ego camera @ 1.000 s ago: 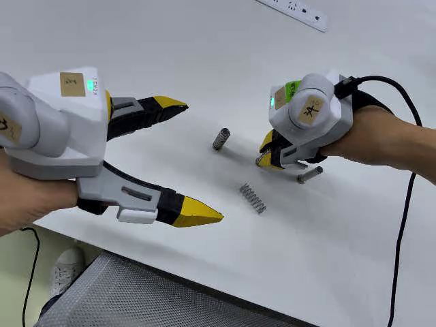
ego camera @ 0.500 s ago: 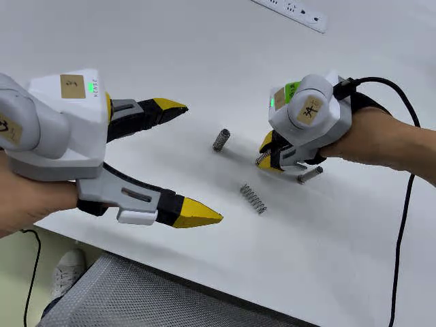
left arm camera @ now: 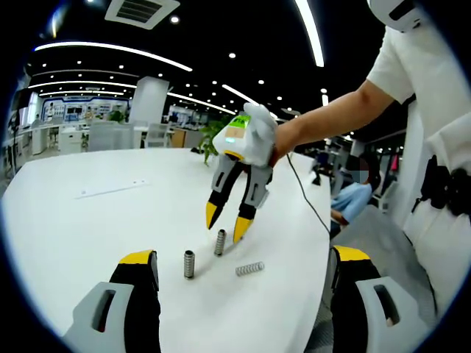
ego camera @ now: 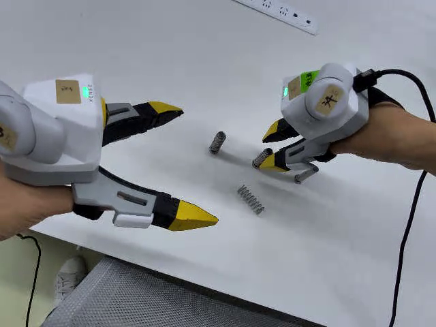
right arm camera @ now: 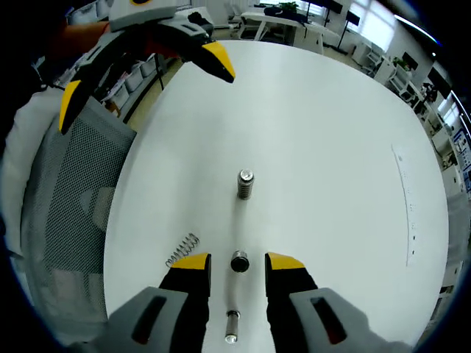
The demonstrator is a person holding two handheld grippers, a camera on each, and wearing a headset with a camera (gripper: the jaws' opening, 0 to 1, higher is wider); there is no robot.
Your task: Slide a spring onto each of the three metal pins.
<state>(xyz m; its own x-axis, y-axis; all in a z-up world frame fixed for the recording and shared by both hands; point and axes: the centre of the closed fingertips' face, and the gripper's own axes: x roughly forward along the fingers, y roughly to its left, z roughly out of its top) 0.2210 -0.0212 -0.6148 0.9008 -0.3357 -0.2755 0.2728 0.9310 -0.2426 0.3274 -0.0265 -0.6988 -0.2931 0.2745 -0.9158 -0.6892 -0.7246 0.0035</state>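
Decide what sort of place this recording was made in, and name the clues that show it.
Probably a big open-plan office or lab. The left gripper view shows long ceiling strip lights and rows of desks behind the white worktable, which carries a power strip.

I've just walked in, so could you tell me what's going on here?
A person holds two grippers over a white table. The right gripper, jaws open, sits over an upright pin with a spring on it; a second sprung pin stands nearby. A loose spring and a bare pin lie flat. The left gripper hangs open, holding nothing.
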